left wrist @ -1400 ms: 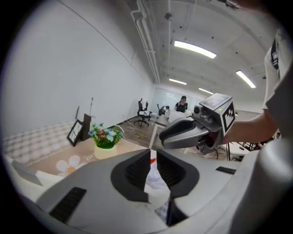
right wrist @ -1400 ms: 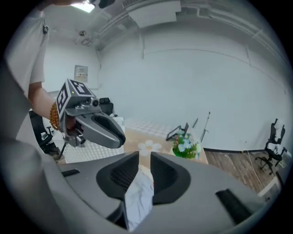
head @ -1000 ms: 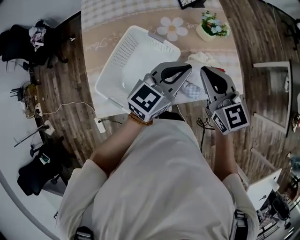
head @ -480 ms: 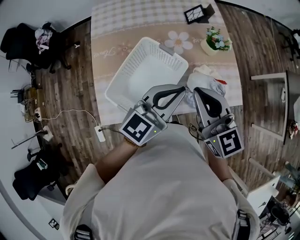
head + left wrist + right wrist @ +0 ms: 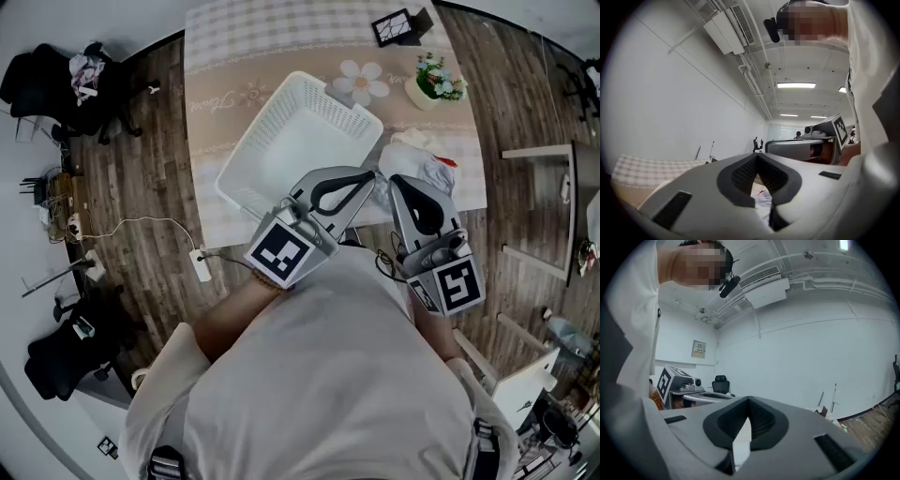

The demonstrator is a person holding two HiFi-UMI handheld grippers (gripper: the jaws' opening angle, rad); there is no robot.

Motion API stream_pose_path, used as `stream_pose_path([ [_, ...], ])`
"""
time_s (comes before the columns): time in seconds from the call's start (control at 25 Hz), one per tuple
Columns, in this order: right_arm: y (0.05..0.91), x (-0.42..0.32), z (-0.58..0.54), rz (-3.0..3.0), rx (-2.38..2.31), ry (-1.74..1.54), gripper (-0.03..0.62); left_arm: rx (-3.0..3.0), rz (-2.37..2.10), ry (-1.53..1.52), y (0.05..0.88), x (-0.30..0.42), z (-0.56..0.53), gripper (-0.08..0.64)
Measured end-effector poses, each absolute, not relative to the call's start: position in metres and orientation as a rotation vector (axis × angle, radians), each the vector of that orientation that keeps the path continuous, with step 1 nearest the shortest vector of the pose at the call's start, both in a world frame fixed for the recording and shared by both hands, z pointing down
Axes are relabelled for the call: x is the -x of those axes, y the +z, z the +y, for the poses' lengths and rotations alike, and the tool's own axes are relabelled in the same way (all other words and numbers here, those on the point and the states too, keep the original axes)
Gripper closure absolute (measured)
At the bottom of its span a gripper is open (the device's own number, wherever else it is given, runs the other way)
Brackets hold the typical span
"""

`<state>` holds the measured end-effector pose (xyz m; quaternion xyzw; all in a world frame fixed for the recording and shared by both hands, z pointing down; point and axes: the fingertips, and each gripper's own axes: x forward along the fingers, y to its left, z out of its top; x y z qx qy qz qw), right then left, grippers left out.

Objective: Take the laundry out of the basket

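The white laundry basket (image 5: 291, 141) stands tilted on the table and looks empty inside. A pile of pale laundry (image 5: 422, 167) lies on the table just right of it. My left gripper (image 5: 371, 173) and right gripper (image 5: 394, 179) hover side by side over the table's near edge, close to my chest, tips toward the pile. Both are shut with nothing in them. In the left gripper view the left gripper (image 5: 758, 157) shows laundry (image 5: 763, 200) through its notch. The right gripper (image 5: 749, 402) shows basket mesh (image 5: 742, 439) the same way.
The table (image 5: 234, 37) wears a checked cloth with a flower print (image 5: 364, 82). A potted plant (image 5: 434, 78) and a black frame (image 5: 398, 26) stand at its far end. A power strip (image 5: 200, 265) with cable lies on the wooden floor, with black chairs (image 5: 56, 80) to the left.
Both grippers have drawn back from the laundry pile toward my body and risen a little. Over the last half second they have stayed put.
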<state>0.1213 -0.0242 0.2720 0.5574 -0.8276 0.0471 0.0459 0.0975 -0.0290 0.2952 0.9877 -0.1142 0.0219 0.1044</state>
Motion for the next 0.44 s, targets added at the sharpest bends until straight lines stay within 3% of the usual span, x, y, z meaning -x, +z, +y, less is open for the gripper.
stream_pose_path([
  [0.44, 0.272, -0.113, -0.028, -2.529, -1.696, 0.147, 0.577, -2.900, -0.362, 0.065, 0.296, -0.085, -0.035, 0.537],
])
